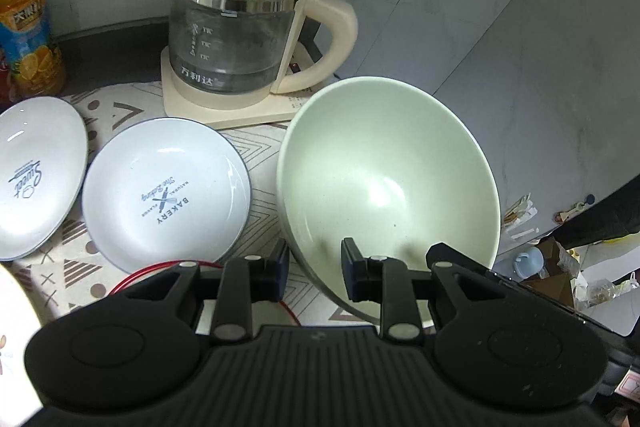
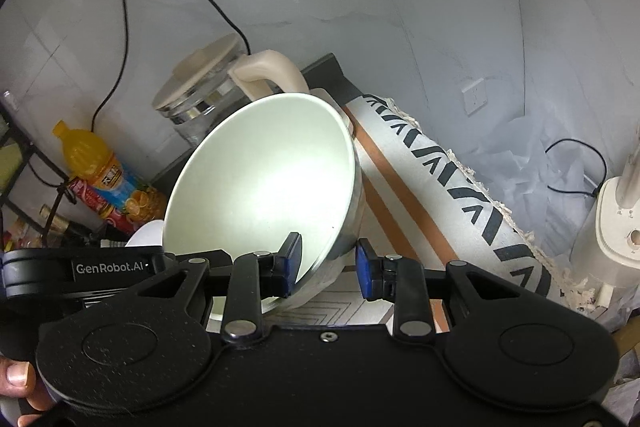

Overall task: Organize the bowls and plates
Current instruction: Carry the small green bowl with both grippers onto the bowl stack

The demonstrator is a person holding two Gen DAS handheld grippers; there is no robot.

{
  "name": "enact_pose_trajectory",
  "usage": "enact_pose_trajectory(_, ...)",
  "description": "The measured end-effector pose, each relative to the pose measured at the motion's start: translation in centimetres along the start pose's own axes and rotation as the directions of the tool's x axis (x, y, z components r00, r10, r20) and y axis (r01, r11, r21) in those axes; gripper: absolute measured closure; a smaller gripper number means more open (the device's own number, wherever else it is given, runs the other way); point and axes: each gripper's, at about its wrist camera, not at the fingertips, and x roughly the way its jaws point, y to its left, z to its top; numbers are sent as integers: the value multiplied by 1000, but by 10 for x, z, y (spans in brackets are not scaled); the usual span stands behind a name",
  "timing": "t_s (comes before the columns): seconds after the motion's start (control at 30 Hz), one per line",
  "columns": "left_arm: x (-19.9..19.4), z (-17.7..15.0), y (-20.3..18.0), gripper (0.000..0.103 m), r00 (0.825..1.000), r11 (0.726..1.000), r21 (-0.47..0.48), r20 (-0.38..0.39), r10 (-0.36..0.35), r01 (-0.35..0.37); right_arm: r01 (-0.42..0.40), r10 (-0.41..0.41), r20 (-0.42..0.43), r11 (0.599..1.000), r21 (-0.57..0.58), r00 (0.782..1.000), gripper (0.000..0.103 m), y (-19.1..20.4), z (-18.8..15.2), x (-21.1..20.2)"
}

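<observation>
A large pale green bowl (image 1: 392, 179) is tilted, its rim between the fingers of both grippers. My left gripper (image 1: 314, 269) straddles the near rim, one finger inside the bowl, one outside, with a gap between pads. My right gripper (image 2: 328, 263) straddles the bowl's (image 2: 264, 183) right rim the same way, a gap showing at the right pad. Two white plates lie on the patterned cloth: one printed "BAKERY" (image 1: 166, 195) and one printed "Sweet" (image 1: 36, 175), left of the bowl.
A glass kettle (image 1: 240, 39) on a cream base stands behind the bowl and shows in the right wrist view (image 2: 200, 95). An orange juice bottle (image 1: 24, 11) stands at the far left. The table's right edge (image 1: 552, 291) drops to cluttered floor. A grey wall stands behind.
</observation>
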Motion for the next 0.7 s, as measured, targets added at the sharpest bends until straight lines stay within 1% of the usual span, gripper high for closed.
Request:
enact_pose_trajectory(0.17, -18, -7, 3, 77, 1000, 1000, -14, 24, -11, 12, -12, 12, 12, 1000, -14, 1000, 74, 7, -2, -13)
enact_pose_trajectory(0.37, -34, -17, 7, 77, 999, 1000, 0, 42, -6, 6, -15, 16, 24, 999, -29, 1000, 74, 16, -12, -21)
enact_pose_trajectory(0.7, -55, -36, 35, 77, 999, 1000, 1, 29, -18, 18, 28, -26, 48, 999, -43, 998, 74, 52, -38, -35)
